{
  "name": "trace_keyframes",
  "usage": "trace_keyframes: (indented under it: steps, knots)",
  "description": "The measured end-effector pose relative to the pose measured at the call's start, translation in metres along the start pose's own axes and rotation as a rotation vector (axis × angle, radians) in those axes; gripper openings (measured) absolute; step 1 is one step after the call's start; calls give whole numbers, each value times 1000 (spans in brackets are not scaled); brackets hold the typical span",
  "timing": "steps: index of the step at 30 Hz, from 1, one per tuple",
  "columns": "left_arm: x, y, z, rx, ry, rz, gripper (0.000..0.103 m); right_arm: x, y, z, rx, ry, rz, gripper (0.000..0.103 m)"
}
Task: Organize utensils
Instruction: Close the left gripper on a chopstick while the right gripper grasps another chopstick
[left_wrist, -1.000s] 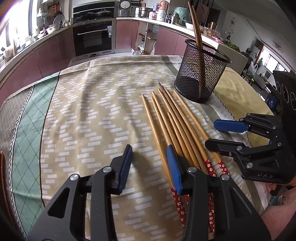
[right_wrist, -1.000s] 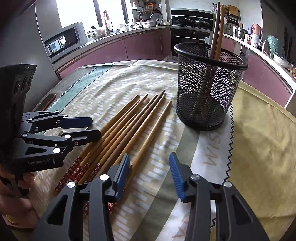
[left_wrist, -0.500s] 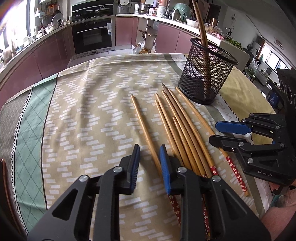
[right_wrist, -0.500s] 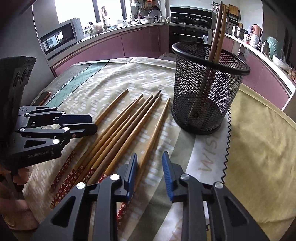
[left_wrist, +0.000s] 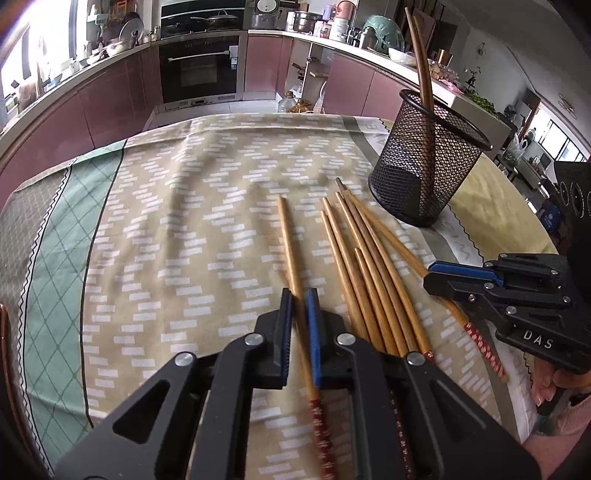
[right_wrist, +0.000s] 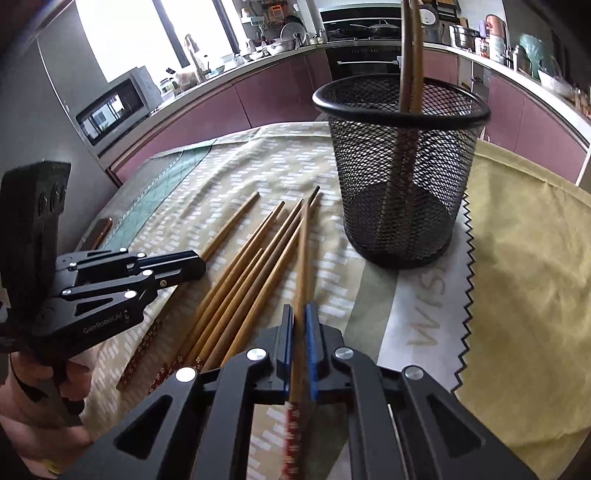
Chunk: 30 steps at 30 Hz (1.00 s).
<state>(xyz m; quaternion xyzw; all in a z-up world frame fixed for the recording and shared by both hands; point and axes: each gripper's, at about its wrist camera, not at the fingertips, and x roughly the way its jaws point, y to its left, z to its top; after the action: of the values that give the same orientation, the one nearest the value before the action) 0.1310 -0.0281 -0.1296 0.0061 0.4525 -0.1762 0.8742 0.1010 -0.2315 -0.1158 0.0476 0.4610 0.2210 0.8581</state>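
**Gripping one chopstick in each tool beside a mesh holder**

Pinching a single wooden chopstick (left_wrist: 291, 254), the left tool (left_wrist: 299, 295) has its blue-padded fingers pressed together on the shaft, partway along its length. This chopstick lies apart from the others, to the left of the bundle, its red flower-patterned end trailing back beneath the tool.

The right tool (right_wrist: 299, 308) is likewise clamped on its own chopstick (right_wrist: 304, 258), which points toward the far side of the surface and crosses the tips of the neighbouring sticks. Its patterned red end shows under the tool's body.

Between the two tools, a loose bundle of chopsticks (left_wrist: 364, 266) lies flat on a beige patterned tablecloth (left_wrist: 177, 221) covering the surface. They rest side by side, nearly parallel, narrow tips pointing away.

A black mesh holder (right_wrist: 400, 173) stands upright just beyond the bundle, to its right. Two chopsticks in the holder (right_wrist: 408, 55) lean against its rim.

A person's hand (right_wrist: 40, 387) grips the left tool's handle.
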Motion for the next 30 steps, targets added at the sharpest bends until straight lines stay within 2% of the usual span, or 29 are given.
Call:
trace_keyframes:
  steps: [9, 20, 27, 30]
  knots:
    - [-17, -14, -12, 40, -11, -51, 7, -10, 11, -2, -50, -6, 56, 6]
    - [-9, -18, -15, 90, 45, -86, 8, 6, 18, 0, -101, 59, 21, 8]
    - [0, -12, -5, 88, 63, -128, 8, 14, 21, 6, -118, 60, 20, 8]
    - [2, -13, -3, 92, 62, -120, 8, 11, 21, 5, -113, 50, 26, 6]
